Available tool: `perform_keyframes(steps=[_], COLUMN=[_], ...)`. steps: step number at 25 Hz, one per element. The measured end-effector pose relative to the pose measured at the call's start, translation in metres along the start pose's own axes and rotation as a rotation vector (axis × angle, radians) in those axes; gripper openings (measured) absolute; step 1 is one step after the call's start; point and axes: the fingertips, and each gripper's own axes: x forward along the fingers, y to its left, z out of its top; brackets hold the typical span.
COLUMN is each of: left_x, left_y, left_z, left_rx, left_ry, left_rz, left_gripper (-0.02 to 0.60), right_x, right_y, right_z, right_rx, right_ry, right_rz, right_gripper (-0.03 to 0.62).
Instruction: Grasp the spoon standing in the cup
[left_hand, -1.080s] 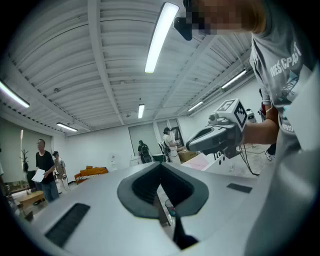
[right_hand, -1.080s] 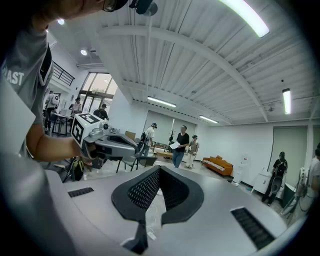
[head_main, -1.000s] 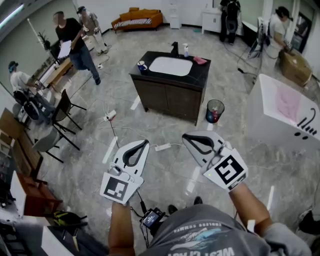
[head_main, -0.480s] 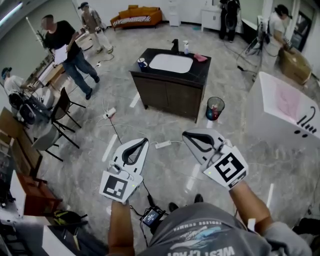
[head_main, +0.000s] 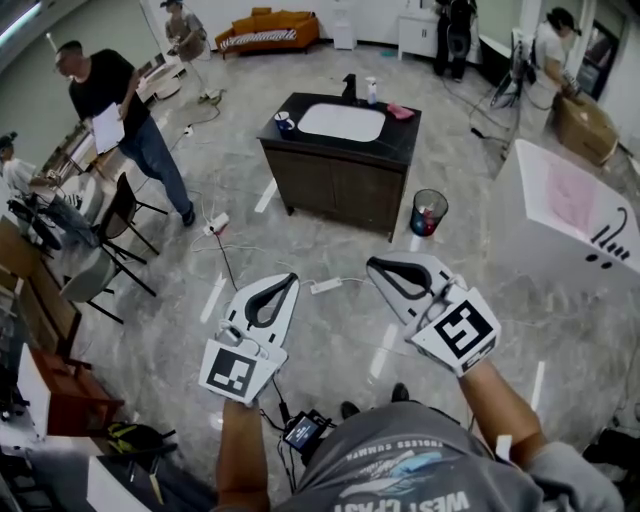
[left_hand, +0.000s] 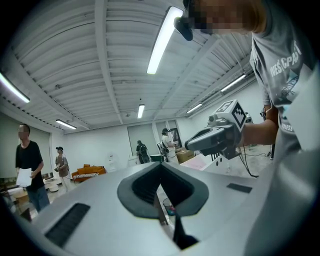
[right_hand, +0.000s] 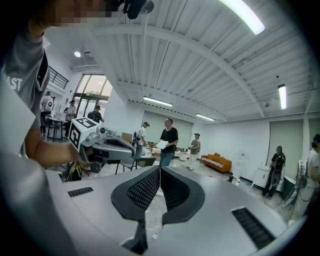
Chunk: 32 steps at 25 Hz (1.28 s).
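Grey marble-look floor fills the head view, with cables trailing across it. Nearest, at about 7 o'clock, the left gripper (head_main: 291, 282) is held low in front of the person's chest. Its pads meet at the tips with nothing between them, as the left gripper view (left_hand: 160, 165) confirms. At 5 o'clock the right gripper (head_main: 373, 265) is likewise closed and empty, and its own view (right_hand: 159, 170) shows only floor and cable past the ribbed pads. A white power strip (head_main: 324, 286) lies on the floor just beyond the tips.

Well ahead, at 12 o'clock, stands the dark sink cabinet (head_main: 340, 185), with a waste bin (head_main: 429, 214) on the floor at its 4 o'clock side. The cup (head_main: 285, 125) sits on the cabinet's top at the near left corner, beside the white basin (head_main: 342, 122).

Over the last second both grippers have barely shifted and the cabinet has come no closer. The clearest change is the person in black (head_main: 108, 95), who has walked from 11 o'clock out towards 10. I judge that the approach has not really begun: the person must still cross the floor, and one gripper's jaws must part.

The spoon itself is too small to make out. Neither gripper view shows the cup. The white counter (head_main: 560, 215) at 2 o'clock is cut off by the frame's edge.
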Motion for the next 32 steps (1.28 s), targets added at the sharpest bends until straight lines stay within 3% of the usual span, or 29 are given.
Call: perform_keyframes(steps=[9, 16, 24, 32], left_x=[-0.015, -0.001, 0.046, 0.137], left_y=[0.015, 0.039, 0.081, 0.123], left_z=[-0.011, -0.020, -0.028, -0.032], left_rx=[-0.005, -0.021, -0.004, 0.013], left_ry=[-0.010, 0.015, 0.060, 0.087], left_rz=[-0.025, -0.021, 0.020, 0.057], left_gripper=[0.002, 0.002, 0.002, 0.002], right_x=[0.019, 0.041, 0.083, 0.123], right_y=[0.018, -0.004, -0.061, -0.149], right_z=[-0.002, -0.003, -0.014, -0.027], right_rx=[-0.003, 0.015, 0.046, 0.050], right_ry=[0.012, 0.009, -0.022, -0.044], right_rz=[-0.022, -0.025, 0.022, 0.085], right_gripper=[0.033, 0.033, 0.034, 0.034])
